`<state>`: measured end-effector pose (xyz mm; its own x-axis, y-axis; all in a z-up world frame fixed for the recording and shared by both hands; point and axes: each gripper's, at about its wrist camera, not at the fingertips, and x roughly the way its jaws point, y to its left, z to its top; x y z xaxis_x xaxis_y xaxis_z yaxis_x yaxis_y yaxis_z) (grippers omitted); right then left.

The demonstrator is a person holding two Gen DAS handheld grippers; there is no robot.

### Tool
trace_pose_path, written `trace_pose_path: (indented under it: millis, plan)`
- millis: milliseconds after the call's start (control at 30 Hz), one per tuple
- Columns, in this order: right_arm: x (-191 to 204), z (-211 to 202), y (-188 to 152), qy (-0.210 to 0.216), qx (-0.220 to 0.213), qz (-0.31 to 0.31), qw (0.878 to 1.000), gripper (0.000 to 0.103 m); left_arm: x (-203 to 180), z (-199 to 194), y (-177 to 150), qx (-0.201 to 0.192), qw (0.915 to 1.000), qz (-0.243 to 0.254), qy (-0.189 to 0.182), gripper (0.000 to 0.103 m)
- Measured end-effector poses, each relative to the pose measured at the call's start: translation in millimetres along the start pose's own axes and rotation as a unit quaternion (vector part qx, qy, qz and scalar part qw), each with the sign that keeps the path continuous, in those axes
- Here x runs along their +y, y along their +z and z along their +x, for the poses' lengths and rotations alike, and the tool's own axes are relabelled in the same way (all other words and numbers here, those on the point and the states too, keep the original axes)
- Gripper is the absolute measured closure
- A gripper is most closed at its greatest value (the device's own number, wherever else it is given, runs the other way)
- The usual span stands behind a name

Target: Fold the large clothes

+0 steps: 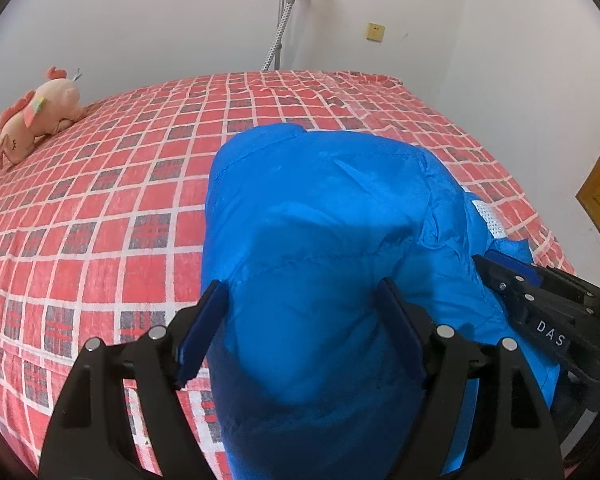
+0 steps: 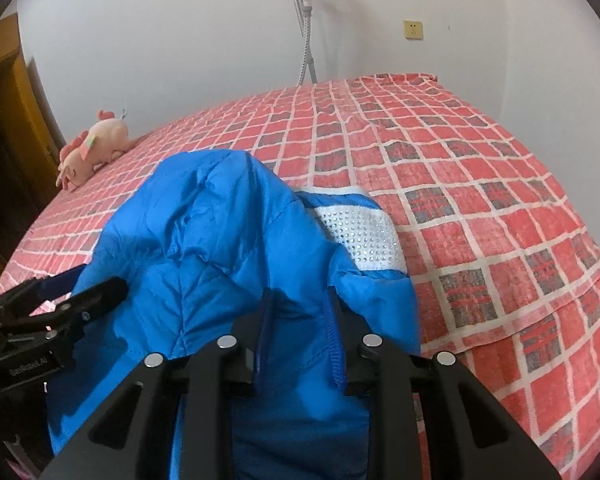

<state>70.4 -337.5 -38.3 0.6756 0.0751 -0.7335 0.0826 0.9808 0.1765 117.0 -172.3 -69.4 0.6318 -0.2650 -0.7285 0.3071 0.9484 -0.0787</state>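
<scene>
A bright blue padded jacket (image 1: 320, 200) lies bunched on the red checked bed (image 1: 100, 200), humped up between both grippers. My left gripper (image 1: 300, 284) stands wide, its pads pressed against a thick fold of the jacket that fills the gap. My right gripper (image 2: 297, 294) is shut narrow on a hem of the jacket (image 2: 204, 220). A white studded patch (image 2: 364, 236) shows on the jacket's right side. Each gripper appears in the other's view: the right gripper (image 1: 496, 264) at the jacket's right edge, the left gripper (image 2: 88, 284) at its left edge.
A pink plush toy (image 1: 36, 116) lies at the bed's far left edge. A pole with a hose (image 1: 280, 28) stands against the white wall behind the bed (image 2: 500, 200). Wooden furniture (image 2: 4, 120) stands left of the bed, and a wooden door (image 1: 596, 184) to its right.
</scene>
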Motion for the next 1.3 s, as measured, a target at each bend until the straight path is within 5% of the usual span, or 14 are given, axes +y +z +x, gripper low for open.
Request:
trace_pose_path:
  millis: [400, 900, 1000, 1067, 1133, 1300]
  plan:
    - [15, -62, -8, 0.025, -0.026, -0.035, 0.999, 0.075, 4, -42, -8, -0.026, 0.9995, 0.003, 0.018, 0.028]
    - [11, -38, -40, 0.011, -0.03, -0.031, 0.999, 0.077, 9, -20, -25, -0.01, 0.9999, 0.004, 0.008, 0.026]
    - [9, -52, -34, 0.023, -0.025, -0.028, 0.999, 0.072, 10, -30, -24, -0.008, 0.9999, 0.013, 0.006, 0.026]
    - [6, -64, -30, 0.025, -0.03, -0.024, 0.999, 0.053, 15, -41, -24, -0.015, 0.9996, 0.018, 0.018, 0.026]
    - [0, -75, -25, 0.025, -0.026, -0.015, 0.999, 0.047, 25, -49, -21, -0.017, 0.9994, 0.018, 0.026, 0.024]
    - [-19, -72, -17, 0.041, 0.035, 0.007, 0.999, 0.029, 46, -50, -18, 0.006, 0.9999, 0.001, 0.014, 0.018]
